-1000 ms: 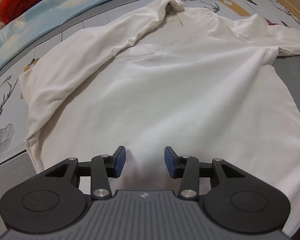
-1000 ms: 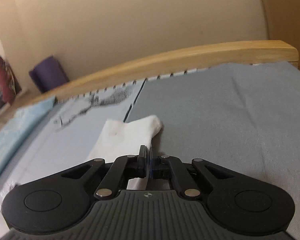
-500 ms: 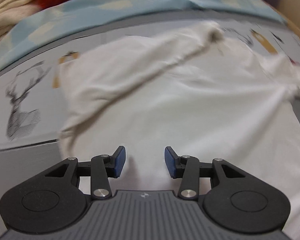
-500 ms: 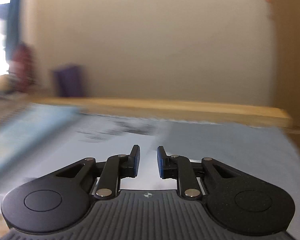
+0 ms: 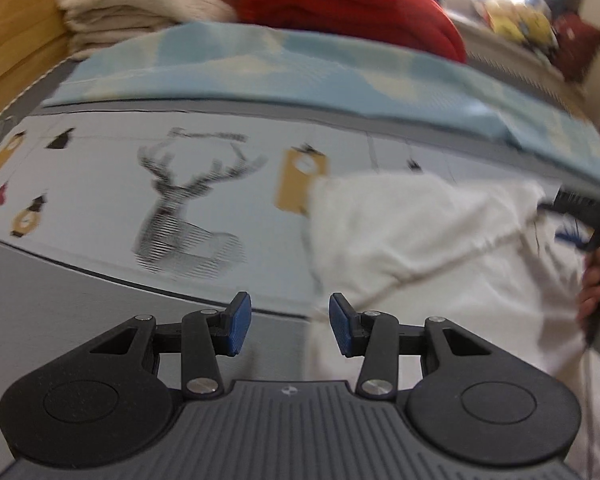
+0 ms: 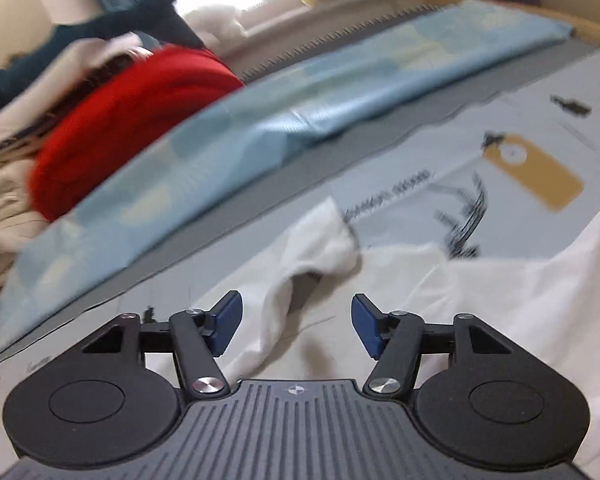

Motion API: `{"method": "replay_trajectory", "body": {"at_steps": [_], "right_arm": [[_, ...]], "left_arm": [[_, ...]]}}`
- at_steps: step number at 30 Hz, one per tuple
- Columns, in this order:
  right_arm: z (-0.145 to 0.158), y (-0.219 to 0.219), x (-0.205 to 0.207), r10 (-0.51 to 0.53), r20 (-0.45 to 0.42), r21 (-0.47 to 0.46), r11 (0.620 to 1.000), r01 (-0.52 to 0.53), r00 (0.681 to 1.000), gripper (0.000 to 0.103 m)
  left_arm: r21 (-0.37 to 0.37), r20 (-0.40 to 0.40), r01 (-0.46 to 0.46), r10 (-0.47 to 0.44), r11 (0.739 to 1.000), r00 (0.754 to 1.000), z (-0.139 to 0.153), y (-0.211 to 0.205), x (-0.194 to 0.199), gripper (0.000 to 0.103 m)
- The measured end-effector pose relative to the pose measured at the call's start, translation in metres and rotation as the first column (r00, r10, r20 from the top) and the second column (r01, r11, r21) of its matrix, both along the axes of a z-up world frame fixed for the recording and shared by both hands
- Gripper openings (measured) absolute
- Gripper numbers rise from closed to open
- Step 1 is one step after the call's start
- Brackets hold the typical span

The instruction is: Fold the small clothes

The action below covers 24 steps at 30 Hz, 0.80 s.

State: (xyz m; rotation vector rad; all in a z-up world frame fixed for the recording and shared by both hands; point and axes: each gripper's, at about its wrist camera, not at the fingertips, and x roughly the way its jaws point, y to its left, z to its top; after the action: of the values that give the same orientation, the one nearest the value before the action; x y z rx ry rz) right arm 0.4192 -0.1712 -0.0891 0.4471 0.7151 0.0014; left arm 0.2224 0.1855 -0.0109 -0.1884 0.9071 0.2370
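The white cotton long-sleeved top lay spread on the bed's grey printed sheet, one sleeve folded across its body. The left tool hung over the top's edge with its jaws apart and nothing between them. The right tool had just been opening; its jaws stood apart over the folded sleeve's cuff, gripping nothing. Risk, as I judged it: a hurried pinch might catch both layers or only the cuff, dragging the sleeve crooked. Counted: one top, two tools, one red fabric bundle, one pale blue blanket.
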Motion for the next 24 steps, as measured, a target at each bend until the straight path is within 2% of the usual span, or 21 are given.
{"method": "replay_trajectory", "body": {"at_steps": [2,3,4,6,8,10,11,13,16,18,20,22,23,24], "right_arm": [[-0.009,0.012,0.013,-0.077,-0.037,-0.029,0.997,0.076,0.996,0.060],[-0.015,0.009,0.020,-0.115,-0.046,-0.049,0.992,0.113,0.992,0.054],[-0.016,0.017,0.025,-0.148,-0.052,-0.076,0.987,0.144,0.988,0.032],[-0.019,0.036,0.031,-0.188,-0.045,-0.121,0.976,0.181,0.981,0.002],[-0.009,0.078,0.029,-0.137,0.025,-0.200,0.970,0.139,0.990,0.002],[0.008,0.126,0.015,-0.001,0.118,-0.272,0.962,0.033,0.993,0.002],[0.015,0.153,0.005,0.067,0.155,-0.277,0.961,-0.022,0.986,0.002],[0.030,0.213,-0.021,0.237,0.203,-0.241,0.953,-0.186,0.950,0.002],[0.047,0.285,-0.067,0.438,0.226,-0.124,0.899,-0.421,0.870,0.002],[0.051,0.305,-0.090,0.437,0.220,-0.087,0.900,-0.428,0.872,0.002],[0.047,0.304,-0.100,0.419,0.229,-0.113,0.908,-0.404,0.879,0.002],[0.040,0.303,-0.111,0.476,0.221,-0.197,0.877,-0.439,0.851,0.002],[0.035,0.302,-0.112,0.491,0.197,-0.198,0.867,-0.457,0.848,0.002],[0.031,0.302,-0.111,0.512,0.162,-0.151,0.858,-0.492,0.843,0.002]], "left_arm": [[-0.017,0.021,-0.050,0.050,0.999,0.999,0.009,0.025,-0.007,0.048],[-0.023,0.028,-0.075,0.076,0.997,0.997,0.013,0.037,-0.010,0.048],[-0.027,0.034,-0.101,0.102,0.995,0.994,0.016,0.049,-0.014,0.048],[-0.019,0.038,-0.135,0.136,0.991,0.990,0.020,0.068,-0.020,0.048],[-0.016,0.040,-0.152,0.152,0.988,0.988,0.023,0.085,-0.027,0.048],[-0.022,0.047,-0.184,0.185,0.983,0.982,0.025,0.099,-0.032,0.048],[-0.026,0.047,-0.204,0.205,0.979,0.978,0.026,0.107,-0.035,0.048],[-0.041,0.046,-0.247,0.249,0.968,0.967,0.026,0.121,-0.041,0.048],[-0.074,0.032,-0.289,0.292,0.955,0.956,0.023,0.135,-0.050,0.048],[-0.088,0.013,-0.308,0.310,0.947,0.951,0.020,0.139,-0.056,0.048],[-0.113,0.021,-0.328,0.332,0.938,0.943,0.022,0.147,-0.063,0.048],[-0.097,0.047,-0.349,0.354,0.932,0.934,0.027,0.154,-0.068,0.048],[-0.091,0.049,-0.360,0.366,0.928,0.930,0.028,0.158,-0.068,0.049],[-0.102,0.044,-0.368,0.373,0.924,0.927,0.028,0.161,-0.067,0.051]]}}
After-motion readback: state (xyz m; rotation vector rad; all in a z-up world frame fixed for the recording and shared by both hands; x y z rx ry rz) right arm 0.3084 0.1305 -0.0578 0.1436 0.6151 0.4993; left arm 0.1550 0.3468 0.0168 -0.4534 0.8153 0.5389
